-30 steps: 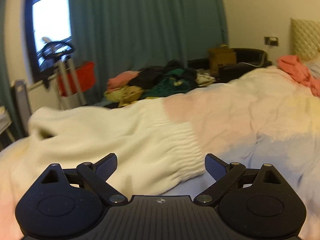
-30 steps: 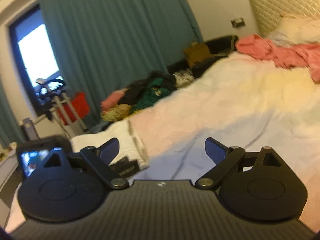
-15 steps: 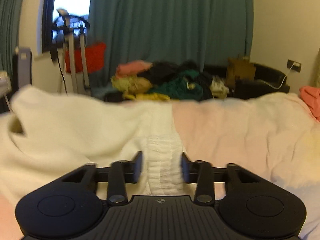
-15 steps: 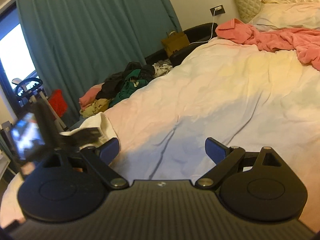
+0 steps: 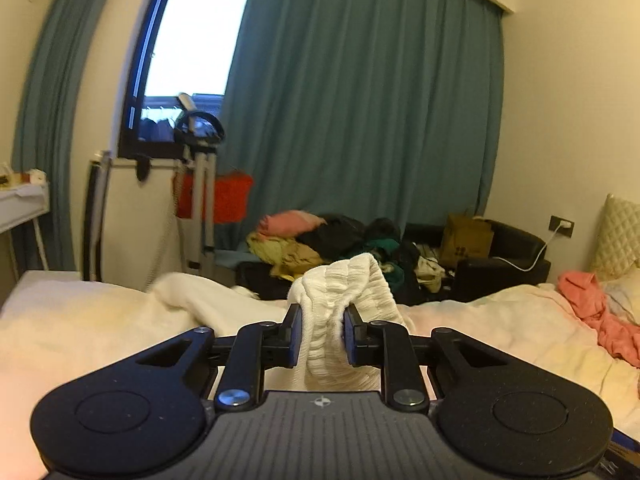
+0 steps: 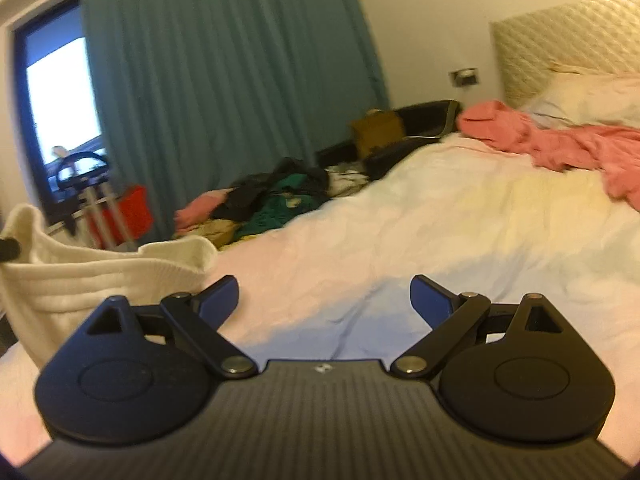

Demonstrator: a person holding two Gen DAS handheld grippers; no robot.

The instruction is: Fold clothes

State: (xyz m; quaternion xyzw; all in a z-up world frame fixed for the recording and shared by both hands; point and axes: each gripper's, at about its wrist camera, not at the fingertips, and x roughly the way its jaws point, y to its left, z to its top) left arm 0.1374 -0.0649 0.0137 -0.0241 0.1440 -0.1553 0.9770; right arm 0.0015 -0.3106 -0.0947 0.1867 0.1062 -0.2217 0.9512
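Cream knit sweater [image 5: 340, 300], thick and soft, ribbed band bunched into vertical pleats. Pinched at that ribbed edge between the blue pads of the left gripper [image 5: 320, 334], clamped tight on the cloth, with a hump of knit rising above the fingertips and folding over to the right. Rest of the garment trailing down and left in loose rolls onto the bed [image 5: 100, 320], covered in a crinkled pale sheet washed with pink, yellow and blue tints. Seen from the right wrist view, the same sweater [image 6: 92, 276] standing up as a curved wall of ribbed knit at the left, just beside the left finger of the right gripper [image 6: 324, 300], apart from it or barely grazing, hard to tell. Right gripper spread wide with nothing between its pads, poised low over bare sheet. Broad stretch of uncluttered bedding ahead and to the right, up to a crumpled pink garment [image 6: 560, 148] near the pillow and the quilted headboard [image 6: 560, 44]. Beyond the far edge of the bed, a heap of mixed clothes [image 5: 332, 240], a black sofa [image 5: 508, 256] and long teal curtains [image 5: 360, 120].
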